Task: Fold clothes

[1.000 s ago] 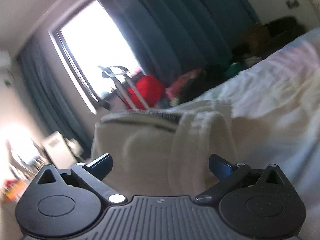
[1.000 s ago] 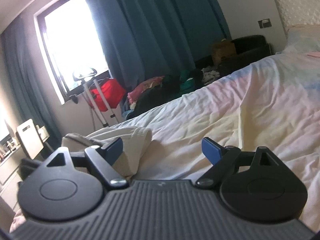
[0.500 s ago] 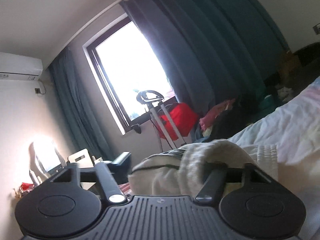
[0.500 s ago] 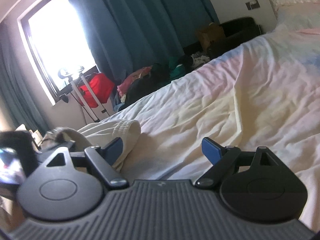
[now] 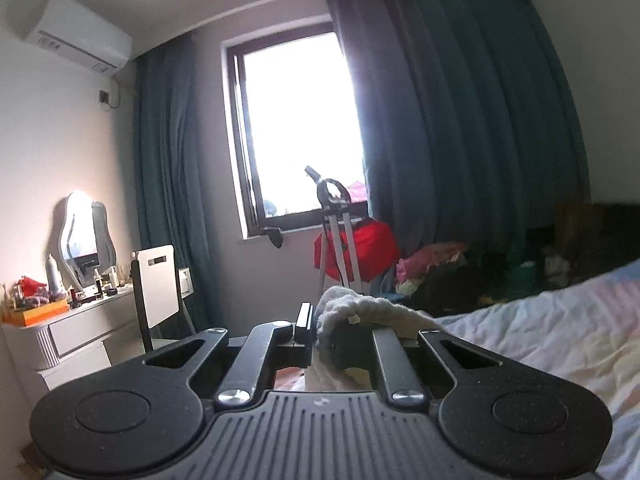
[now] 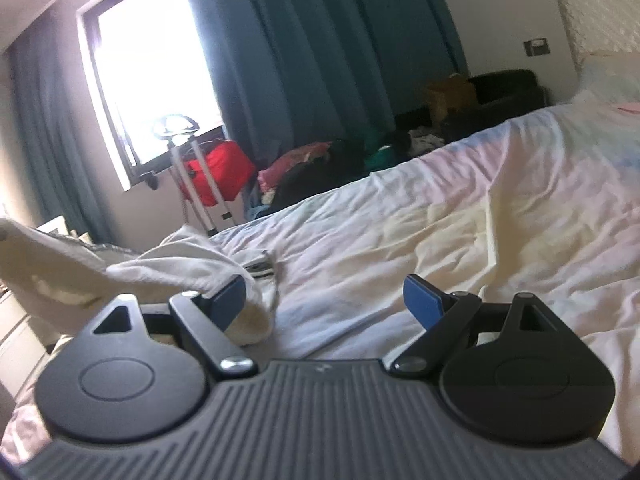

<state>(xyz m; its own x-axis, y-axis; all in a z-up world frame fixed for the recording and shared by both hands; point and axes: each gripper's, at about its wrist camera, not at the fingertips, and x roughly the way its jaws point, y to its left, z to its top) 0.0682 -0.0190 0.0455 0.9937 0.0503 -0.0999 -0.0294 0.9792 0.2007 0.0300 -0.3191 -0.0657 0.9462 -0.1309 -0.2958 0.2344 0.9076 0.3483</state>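
The left gripper (image 5: pixel 320 330) is clenching a bunched fold of a cream knit garment (image 5: pixel 360 312), holding it raised off the bed (image 5: pixel 560 328), with the window (image 5: pixel 296 136) behind it. Seen from the right wrist, the same garment (image 6: pixel 168 268) is trailing from the left of the bed (image 6: pixel 440 216) down onto the sheet, its near edge lying against the left blue pad of the right gripper (image 6: pixel 324 300), whose jaws are standing wide apart, holding nothing.
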